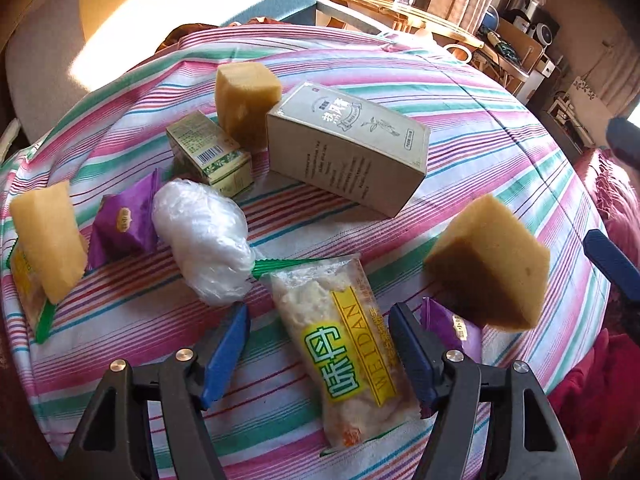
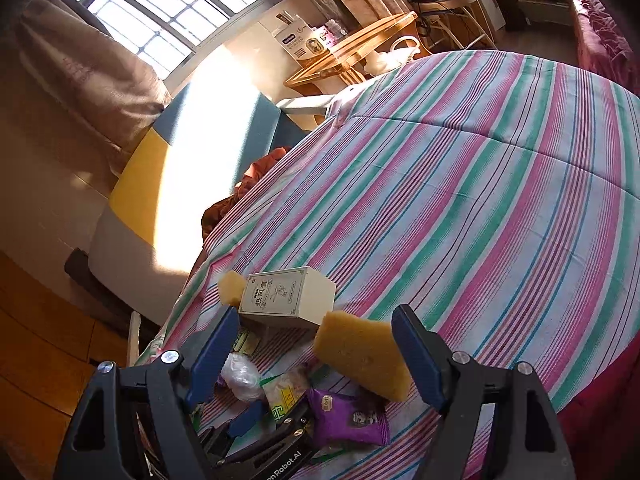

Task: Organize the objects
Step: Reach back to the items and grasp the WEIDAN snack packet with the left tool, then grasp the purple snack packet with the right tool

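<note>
A clear WEIDAN snack packet (image 1: 344, 348) lies flat on the striped sheet between the fingers of my left gripper (image 1: 320, 356), which is open; a gap shows beside its left pad. To the right, a yellow sponge (image 1: 488, 264) sits tilted over a purple packet (image 1: 448, 328). In the right wrist view this sponge (image 2: 360, 356) leans by the right finger of my right gripper (image 2: 316, 320), open and far wider than it. Behind are a beige box (image 1: 348, 148), a small green box (image 1: 208, 152), another sponge (image 1: 246, 100) and a plastic-wrapped bundle (image 1: 204, 236).
At the left edge a third sponge (image 1: 48, 240) rests on a green-edged packet (image 1: 32, 300), beside a second purple packet (image 1: 124, 224). The striped bed (image 2: 500, 200) stretches bare to the right. A wooden rack (image 1: 400, 8) and a red blanket (image 1: 600, 380) border it.
</note>
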Demonstrator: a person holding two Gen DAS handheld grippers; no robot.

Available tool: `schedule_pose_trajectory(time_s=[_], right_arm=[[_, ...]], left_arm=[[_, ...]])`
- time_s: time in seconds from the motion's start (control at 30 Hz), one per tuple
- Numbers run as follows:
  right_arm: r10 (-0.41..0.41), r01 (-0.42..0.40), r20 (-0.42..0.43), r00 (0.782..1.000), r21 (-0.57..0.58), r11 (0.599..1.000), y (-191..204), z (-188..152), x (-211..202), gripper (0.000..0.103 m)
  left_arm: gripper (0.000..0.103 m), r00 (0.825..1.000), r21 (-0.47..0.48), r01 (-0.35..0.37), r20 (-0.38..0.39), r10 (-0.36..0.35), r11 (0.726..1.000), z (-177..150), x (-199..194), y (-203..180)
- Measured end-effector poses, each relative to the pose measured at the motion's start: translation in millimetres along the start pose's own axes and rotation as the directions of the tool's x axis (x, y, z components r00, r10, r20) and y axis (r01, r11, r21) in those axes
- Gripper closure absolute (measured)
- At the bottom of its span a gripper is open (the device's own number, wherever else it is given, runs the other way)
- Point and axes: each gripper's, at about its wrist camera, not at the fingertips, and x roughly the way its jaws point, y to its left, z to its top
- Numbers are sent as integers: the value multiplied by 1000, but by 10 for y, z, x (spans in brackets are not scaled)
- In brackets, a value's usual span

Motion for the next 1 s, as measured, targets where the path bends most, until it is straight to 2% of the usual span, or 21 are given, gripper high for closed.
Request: schedule_pose_trajectory(time_s=[0.03,0.07,0.1,0.17,0.37,0.53,0.7,0.8,0.9,1.0], right_arm=[[-1,1,-6,1000,9,1000,-19,6,16,23],[-3,4,-12,1000,17,1000,-37,11,34,23],[-4,5,-19,1000,24,1000,-52,12,49,23],[-7,8,-24,1000,34,999,-76,14,61,23],[-31,32,-23,999,72,997,-167,14,65,23],[-80,82,-36,996,72,994,-194,6,103,23],[-140,142,-31,990,50,989,-186,-7,102,23],[-145,145,-43,989,17,989,-127,-46,91,23],[-190,189,-47,981,-27,982,-52,-117,74,23],[-192,191,-28,981,-52,980,-6,-135,20,26]], left_arm=[[33,1000,9,-2,19,2,1000,-29,-7,8],[46,999,29,-8,41,6,1000,-70,-38,8],[54,999,47,-6,50,3,999,-110,-59,18],[57,998,66,9,56,-13,998,-196,-118,73],[57,995,87,41,83,-49,995,-588,-352,332],[57,990,69,49,125,-57,996,-1001,-585,637],[57,989,40,46,137,-51,998,-1248,-745,845],[57,987,39,29,155,-35,999,-1384,-805,917],[57,985,42,25,172,-32,999,-1479,-840,974],[57,982,49,24,188,-33,998,-1482,-818,952]])
